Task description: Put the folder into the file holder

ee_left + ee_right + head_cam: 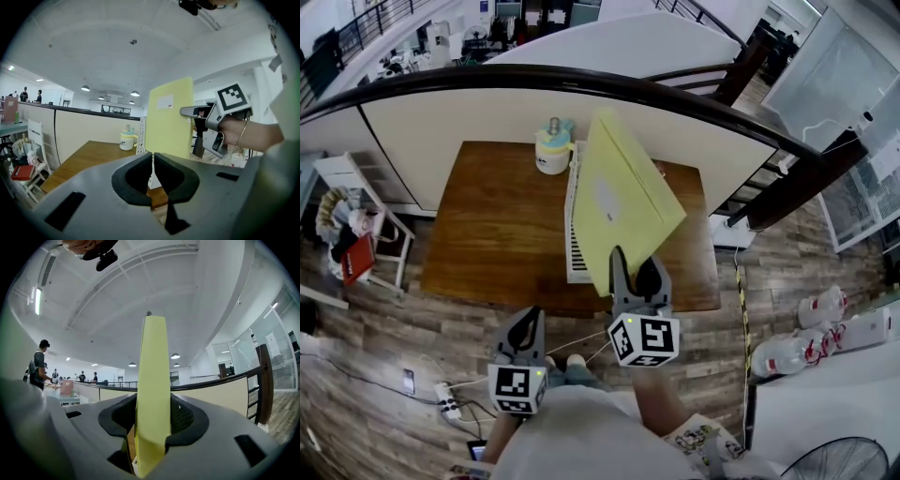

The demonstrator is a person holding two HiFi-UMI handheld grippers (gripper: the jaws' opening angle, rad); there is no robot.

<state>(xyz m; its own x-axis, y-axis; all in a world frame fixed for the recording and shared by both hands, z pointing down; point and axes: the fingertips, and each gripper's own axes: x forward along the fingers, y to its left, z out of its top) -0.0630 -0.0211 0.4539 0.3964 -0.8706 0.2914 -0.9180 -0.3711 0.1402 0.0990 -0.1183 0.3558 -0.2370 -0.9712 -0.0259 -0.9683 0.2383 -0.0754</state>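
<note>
Yellow, thin folder with a pale label sits clamped in the right gripper; left gripper closed, empty

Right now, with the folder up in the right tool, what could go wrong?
1. The right tool pinches the folder only at its lower edge, so it may swing or slip.
2. The folder hides most of the file holder from the head view; a slot is easily missed.
</note>
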